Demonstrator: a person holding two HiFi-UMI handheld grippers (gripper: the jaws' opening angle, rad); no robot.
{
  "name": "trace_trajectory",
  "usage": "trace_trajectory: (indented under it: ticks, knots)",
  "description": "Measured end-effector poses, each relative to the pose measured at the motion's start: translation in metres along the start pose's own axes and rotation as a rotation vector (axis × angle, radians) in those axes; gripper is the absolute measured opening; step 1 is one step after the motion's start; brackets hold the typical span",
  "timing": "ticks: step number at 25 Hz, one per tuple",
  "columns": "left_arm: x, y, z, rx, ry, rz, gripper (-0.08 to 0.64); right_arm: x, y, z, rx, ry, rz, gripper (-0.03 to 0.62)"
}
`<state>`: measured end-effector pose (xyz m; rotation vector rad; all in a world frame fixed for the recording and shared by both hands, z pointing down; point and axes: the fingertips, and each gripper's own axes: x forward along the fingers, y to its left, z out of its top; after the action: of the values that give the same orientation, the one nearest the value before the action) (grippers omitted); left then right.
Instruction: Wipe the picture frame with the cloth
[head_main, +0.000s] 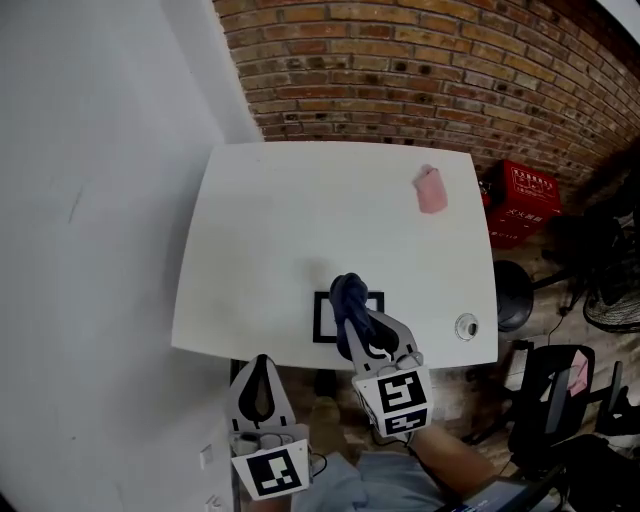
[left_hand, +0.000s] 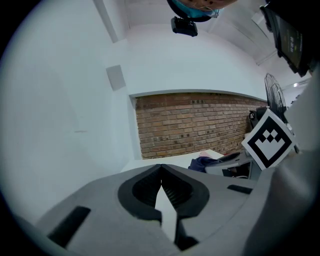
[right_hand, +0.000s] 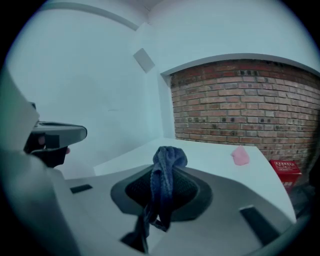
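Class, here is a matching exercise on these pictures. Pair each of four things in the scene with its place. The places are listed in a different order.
Things:
1. cloth
2. picture frame
3. pink object
4. red crate

Places:
A. off the table, to its right
B. clamped in the right gripper
C. flat on the table by its near edge
D. on the table's far right part

Pairs: 1-B, 2-C, 3-D, 4-A
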<state>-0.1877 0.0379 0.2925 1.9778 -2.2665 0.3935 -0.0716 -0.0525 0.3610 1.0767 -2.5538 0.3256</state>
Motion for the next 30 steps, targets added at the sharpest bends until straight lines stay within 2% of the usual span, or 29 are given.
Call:
trace_trajectory:
  ticks: [15,19,22,26,30]
  knots:
    - [0.025,0.034,-0.061,-0.016,0.137,-0.007,0.008,0.053,0.035,-0.059,0.054,0.139,0.053,0.075]
    - [0.033,0.035,-0.072,-0.008,0.149,-0.029,0.009,0.060,0.033,-0.074,0.068,0.177,0.040,0.075]
    - [0.037,0.036,-0.083,-0.019,0.190,-0.035,0.009,0.064,0.031,-0.084,0.075,0.193,0.031,0.075]
    - [0.046,0.030,-0.088,-0.004,0.162,-0.061,0.008,0.065,0.023,-0.094,0.079,0.202,0.012,0.075]
    - [0.049,0.022,-0.089,-0.017,0.187,-0.072,0.009,0.060,0.014,-0.095,0.083,0.212,-0.005,0.075]
